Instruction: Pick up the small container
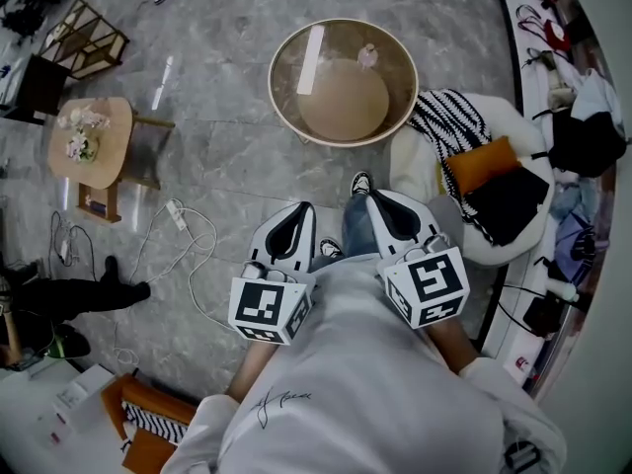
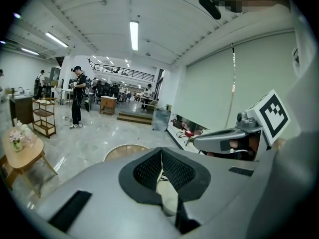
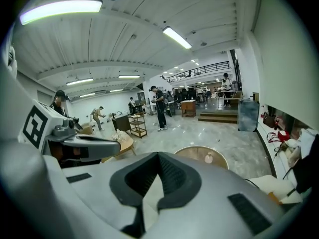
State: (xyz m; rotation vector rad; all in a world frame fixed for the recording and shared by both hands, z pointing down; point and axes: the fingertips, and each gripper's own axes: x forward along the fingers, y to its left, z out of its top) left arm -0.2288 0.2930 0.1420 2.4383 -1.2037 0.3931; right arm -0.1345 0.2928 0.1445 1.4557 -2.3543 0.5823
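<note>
Marble flooring was pictured beneath a round glass table [image 1: 274, 82], on whose far side the small container [image 1: 367, 55] was set; the left tongs [image 1: 296, 227] and right tongs [image 1: 390, 215] were held clenched and empty, well short of it.

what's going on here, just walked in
A person holds a left tool and a right tool close to the body, both shut and empty. Ahead stands a round table with the small container on it, untouched. Neither tool is near it yet.
</note>
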